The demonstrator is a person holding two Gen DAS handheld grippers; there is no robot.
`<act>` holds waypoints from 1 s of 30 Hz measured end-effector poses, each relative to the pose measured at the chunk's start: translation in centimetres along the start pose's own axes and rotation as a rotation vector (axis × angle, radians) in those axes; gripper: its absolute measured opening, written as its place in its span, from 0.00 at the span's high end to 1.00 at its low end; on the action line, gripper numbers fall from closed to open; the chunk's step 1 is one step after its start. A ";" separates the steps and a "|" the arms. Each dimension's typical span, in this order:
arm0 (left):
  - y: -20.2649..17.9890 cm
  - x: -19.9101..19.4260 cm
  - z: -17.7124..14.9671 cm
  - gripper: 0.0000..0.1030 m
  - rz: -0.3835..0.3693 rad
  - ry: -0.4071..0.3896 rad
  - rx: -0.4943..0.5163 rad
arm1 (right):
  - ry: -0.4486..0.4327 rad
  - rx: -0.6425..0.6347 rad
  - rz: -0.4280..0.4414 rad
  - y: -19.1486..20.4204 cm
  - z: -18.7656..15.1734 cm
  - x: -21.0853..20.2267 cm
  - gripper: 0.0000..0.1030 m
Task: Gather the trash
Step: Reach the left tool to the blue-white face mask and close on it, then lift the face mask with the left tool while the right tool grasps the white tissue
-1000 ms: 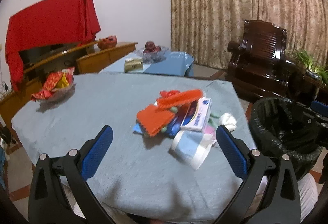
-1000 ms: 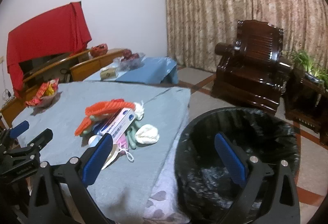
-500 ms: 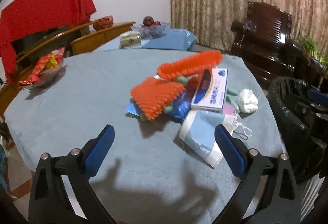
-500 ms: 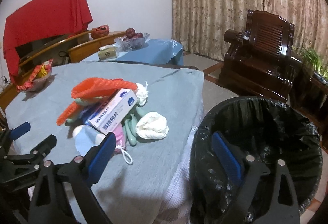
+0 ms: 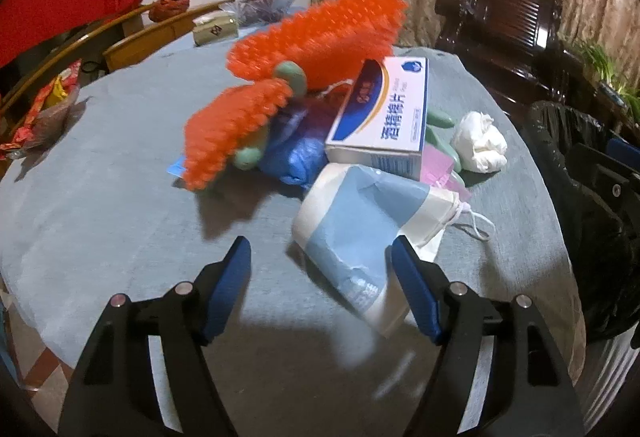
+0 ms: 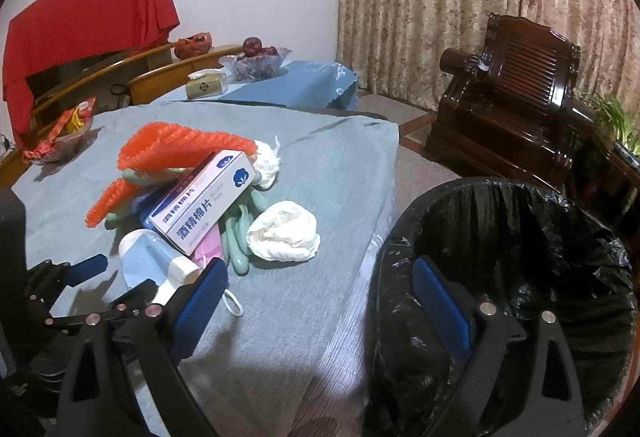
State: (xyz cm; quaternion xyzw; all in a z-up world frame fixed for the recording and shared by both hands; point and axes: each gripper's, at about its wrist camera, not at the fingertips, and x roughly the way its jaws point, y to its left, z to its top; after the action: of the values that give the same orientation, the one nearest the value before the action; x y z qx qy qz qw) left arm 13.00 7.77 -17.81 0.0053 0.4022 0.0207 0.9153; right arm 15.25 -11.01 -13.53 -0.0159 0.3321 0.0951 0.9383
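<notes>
From the left wrist, the left hand-held gripper (image 5: 320, 277) has closed in on the trash heap over the last second; the pile that lay well ahead now fills the view, and the blue-and-white wrapper (image 5: 360, 225) sits just ahead of the fingertips, its near end reaching between the two blue pads (image 5: 228, 289), which stand wide apart and hold nothing; beyond it lie the white box (image 5: 384, 117), the orange foam netting (image 5: 316, 37) and, ahead to the right, a crumpled white tissue (image 5: 482, 143), all on the grey-covered bench (image 5: 100, 165); this reads as the approach to a first pick, with nothing yet collected. From the right wrist, the right hand-held gripper (image 6: 320, 297) has drifted little; it hovers with fingers apart and empty at the bench edge, the black-lined bin (image 6: 520, 237) just ahead to its right, the heap ahead to its left; the bin seems ready to receive.
</notes>
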 end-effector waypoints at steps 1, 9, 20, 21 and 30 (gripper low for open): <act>-0.1 0.2 0.1 0.31 -0.014 0.010 -0.005 | 0.002 -0.001 0.002 0.0 0.0 0.1 0.11; -0.3 1.0 -0.5 0.57 -0.120 0.059 -0.073 | 0.009 -0.013 0.002 0.2 0.2 0.3 0.11; 0.0 -1.0 -0.3 0.82 -0.121 -0.001 -0.096 | 0.005 -0.026 0.015 1.1 1.0 0.3 0.11; 0.3 -1.3 -0.2 0.83 -0.118 -0.010 -0.099 | 0.002 -0.024 0.018 1.2 1.2 0.4 0.12; 1.9 -4.4 1.8 0.84 -0.057 -0.145 -0.076 | 0.017 -0.044 0.037 2.7 2.5 3.1 0.24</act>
State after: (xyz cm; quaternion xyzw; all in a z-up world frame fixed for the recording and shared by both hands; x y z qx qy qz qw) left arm 11.30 9.48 -13.26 -0.0394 0.3337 0.0092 0.9418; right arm 18.68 -7.57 -13.45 -0.0310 0.3380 0.1193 0.9330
